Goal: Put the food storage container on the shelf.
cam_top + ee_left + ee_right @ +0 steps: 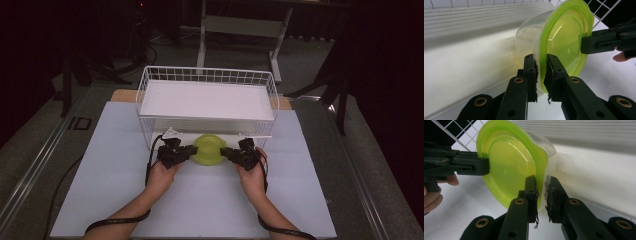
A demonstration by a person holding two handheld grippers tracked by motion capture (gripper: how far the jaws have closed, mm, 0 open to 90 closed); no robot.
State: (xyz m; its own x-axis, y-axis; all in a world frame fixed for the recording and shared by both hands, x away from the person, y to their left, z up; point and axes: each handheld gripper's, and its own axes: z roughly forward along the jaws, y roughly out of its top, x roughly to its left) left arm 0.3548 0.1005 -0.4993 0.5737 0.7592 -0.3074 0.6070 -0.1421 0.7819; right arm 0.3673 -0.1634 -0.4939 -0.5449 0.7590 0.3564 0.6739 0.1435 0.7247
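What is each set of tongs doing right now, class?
Left tongs: closed on the rim of the green-lidded container.
Right tongs: closed on the container's opposite rim.

On the white-covered bench (115, 190), the left hand-held gripper (192, 151) and the right hand-held gripper (223, 152) meet opposite edges of a yellow-green lidded container (208, 148) just in front of a white wire basket (150, 80) that carries a white board (207, 100).
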